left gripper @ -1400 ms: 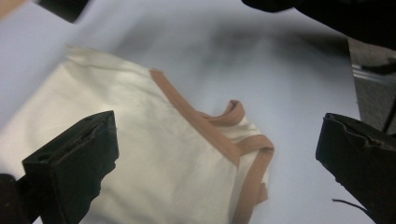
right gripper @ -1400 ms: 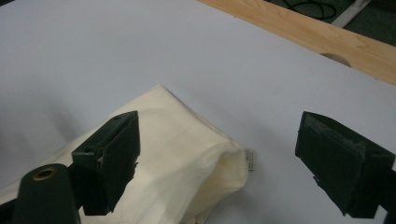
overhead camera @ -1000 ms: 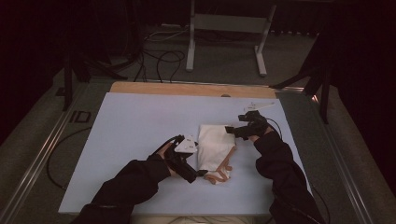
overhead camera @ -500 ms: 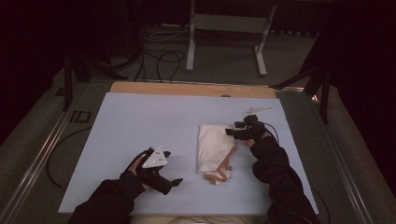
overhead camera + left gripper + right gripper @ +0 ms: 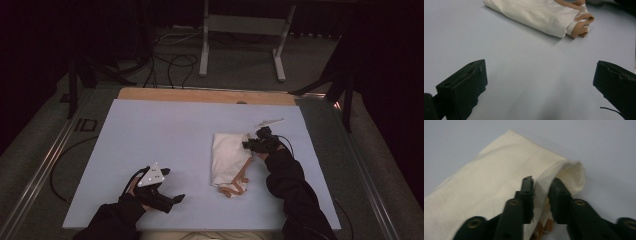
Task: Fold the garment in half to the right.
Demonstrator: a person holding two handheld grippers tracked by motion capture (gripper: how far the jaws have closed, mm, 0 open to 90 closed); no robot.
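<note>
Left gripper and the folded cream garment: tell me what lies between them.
Nothing: bare blue table runs from the open left gripper to the cream garment, as the left gripper view shows.

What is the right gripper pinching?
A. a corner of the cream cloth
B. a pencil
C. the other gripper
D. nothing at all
A: in the right gripper view, the right gripper has its jaws closed on a fold of the cream cloth at its corner.
</note>
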